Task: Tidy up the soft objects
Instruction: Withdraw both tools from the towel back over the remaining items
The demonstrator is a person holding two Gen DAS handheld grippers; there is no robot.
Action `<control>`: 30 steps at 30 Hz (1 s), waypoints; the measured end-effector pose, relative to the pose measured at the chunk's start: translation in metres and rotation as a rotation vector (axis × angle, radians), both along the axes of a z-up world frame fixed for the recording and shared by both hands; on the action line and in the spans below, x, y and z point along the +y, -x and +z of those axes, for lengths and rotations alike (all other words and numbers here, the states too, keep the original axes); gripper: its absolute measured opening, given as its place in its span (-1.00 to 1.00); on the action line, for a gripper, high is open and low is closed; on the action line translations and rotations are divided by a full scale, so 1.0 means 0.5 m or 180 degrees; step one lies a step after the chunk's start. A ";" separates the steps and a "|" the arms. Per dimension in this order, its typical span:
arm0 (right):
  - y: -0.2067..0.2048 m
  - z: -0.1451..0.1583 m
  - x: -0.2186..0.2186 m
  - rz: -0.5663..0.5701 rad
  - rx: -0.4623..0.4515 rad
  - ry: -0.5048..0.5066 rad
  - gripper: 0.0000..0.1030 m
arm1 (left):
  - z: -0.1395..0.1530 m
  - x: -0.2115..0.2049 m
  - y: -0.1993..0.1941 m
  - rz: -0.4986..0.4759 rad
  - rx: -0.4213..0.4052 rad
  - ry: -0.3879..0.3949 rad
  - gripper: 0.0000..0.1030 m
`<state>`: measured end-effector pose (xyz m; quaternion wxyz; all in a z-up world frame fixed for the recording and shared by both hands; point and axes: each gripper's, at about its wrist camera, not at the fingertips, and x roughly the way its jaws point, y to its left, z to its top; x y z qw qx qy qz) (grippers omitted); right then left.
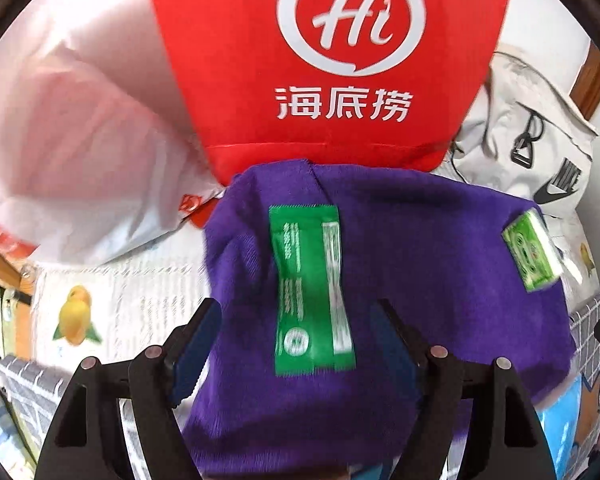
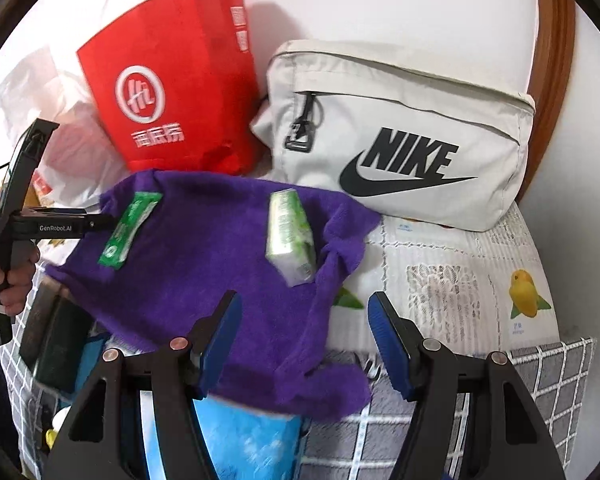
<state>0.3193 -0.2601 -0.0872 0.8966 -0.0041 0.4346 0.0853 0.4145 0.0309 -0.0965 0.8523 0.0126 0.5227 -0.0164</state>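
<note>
A purple cloth (image 1: pixel 400 264) lies spread on the bed, seen too in the right wrist view (image 2: pixel 204 264). On it lie a flat dark green packet (image 1: pixel 312 288) (image 2: pixel 128 230) and a light green tissue pack (image 1: pixel 532 256) (image 2: pixel 290 236). My left gripper (image 1: pixel 296 316) is open, its fingers on either side of the green packet above the cloth. It shows from the side in the right wrist view (image 2: pixel 100 222), its tips at the packet. My right gripper (image 2: pixel 304 312) is open and empty above the cloth's right edge.
A red paper bag (image 2: pixel 172 80) and a beige Nike bag (image 2: pixel 400 136) stand behind the cloth against the white wall. A white plastic bag (image 1: pixel 80 140) lies at left. A fruit-print sheet (image 2: pixel 460 280) and a grey checked blanket (image 2: pixel 540 376) cover the bed.
</note>
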 end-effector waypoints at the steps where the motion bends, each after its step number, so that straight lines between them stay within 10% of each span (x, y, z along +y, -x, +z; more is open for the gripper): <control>1: 0.010 0.006 0.004 0.0006 -0.0015 -0.0011 0.26 | 0.008 0.003 0.018 0.0005 -0.0020 0.0004 0.47; 13: 0.189 0.057 0.069 0.0280 -0.0123 -0.0115 0.26 | 0.094 0.061 0.261 0.0122 -0.0236 0.0000 0.47; 30: 0.347 0.051 0.101 0.0424 -0.0175 -0.0162 0.27 | -0.025 0.094 0.575 0.0144 -0.0058 0.0186 0.41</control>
